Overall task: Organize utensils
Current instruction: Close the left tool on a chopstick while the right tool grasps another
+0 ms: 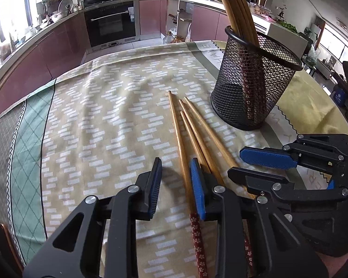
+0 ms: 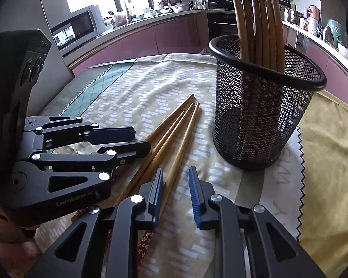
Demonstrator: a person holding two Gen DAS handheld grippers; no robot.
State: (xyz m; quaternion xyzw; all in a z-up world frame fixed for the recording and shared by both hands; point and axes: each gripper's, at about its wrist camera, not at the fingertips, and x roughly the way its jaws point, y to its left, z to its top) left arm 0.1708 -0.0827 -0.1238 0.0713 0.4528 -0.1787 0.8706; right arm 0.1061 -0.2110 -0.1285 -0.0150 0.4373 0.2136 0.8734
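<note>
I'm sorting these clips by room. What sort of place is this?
A home kitchen, most likely: a built-in oven under a cooktop, counters crowded with pots and bowls, and a microwave beside the cloth-covered table.

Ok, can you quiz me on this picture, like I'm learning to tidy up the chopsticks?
1. True or false: the mesh holder is lying on its side.
2. How many chopsticks lie loose on the tablecloth?
3. Pick one. The left gripper is:
A) clamped on the holder's rim
B) down low by the loose chopsticks, jaws apart
C) lifting a chopstick high in the air

Key: 1 false, it stands upright with chopsticks inside. 2 four. 3 B.
</note>
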